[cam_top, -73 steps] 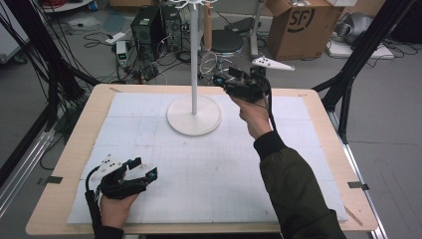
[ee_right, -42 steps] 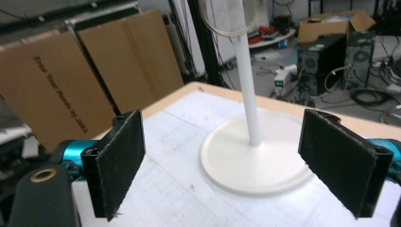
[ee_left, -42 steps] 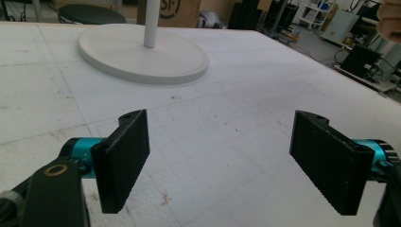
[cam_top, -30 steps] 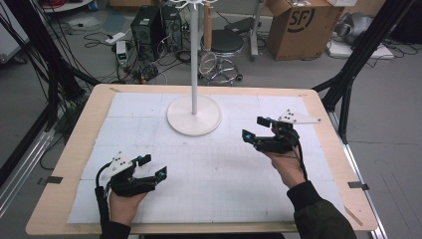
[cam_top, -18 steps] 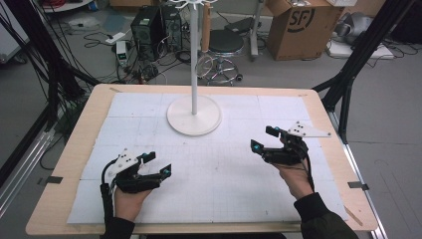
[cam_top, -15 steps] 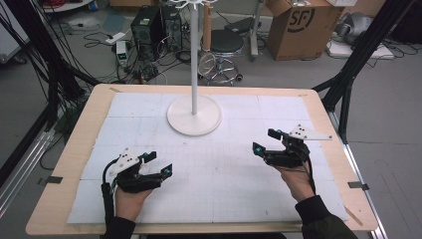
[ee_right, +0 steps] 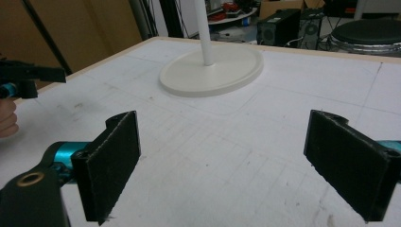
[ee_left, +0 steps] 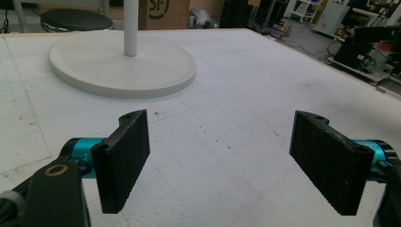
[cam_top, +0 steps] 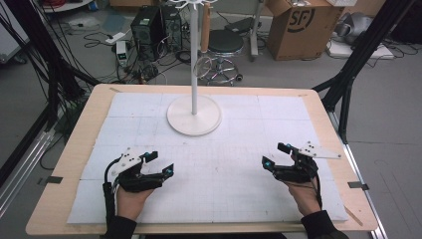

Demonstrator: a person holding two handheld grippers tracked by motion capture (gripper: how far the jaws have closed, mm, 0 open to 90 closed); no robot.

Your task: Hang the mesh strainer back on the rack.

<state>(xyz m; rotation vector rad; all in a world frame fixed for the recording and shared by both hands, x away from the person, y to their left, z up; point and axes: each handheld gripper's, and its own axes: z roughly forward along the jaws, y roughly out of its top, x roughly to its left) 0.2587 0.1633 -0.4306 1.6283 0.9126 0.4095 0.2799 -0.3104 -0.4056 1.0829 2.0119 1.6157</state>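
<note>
Stand [cam_top: 193, 115], white, round base with a thin upright pole, sits upper centre of the high view on the white gridded mat [cam_top: 219, 194] covering the table [cam_top: 74, 149]; nothing touches it. Same view: left tongs [cam_top: 160, 163] at lower left, held in a hand [cam_top: 128, 199] entering from the bottom edge, jaws apart, empty, tips aimed right and slightly up-frame. Right tongs [cam_top: 274, 154] at lower right, in the other hand [cam_top: 303, 196], jaws likewise apart and empty, tips aimed left and up-frame. Both tongs well apart from the stand and from each other. Left gripper view: two black jaws rise from the bottom edge with a wide gap, bare mat between them; stand base [ee_left: 123, 64] at upper left of frame, pole running off the top. Right gripper view: black jaws spread wide, bare mat between; stand base [ee_right: 213, 68] at upper centre; the left tongs [ee_right: 28, 75] show at the far left edge, fingertips just below them.
</note>
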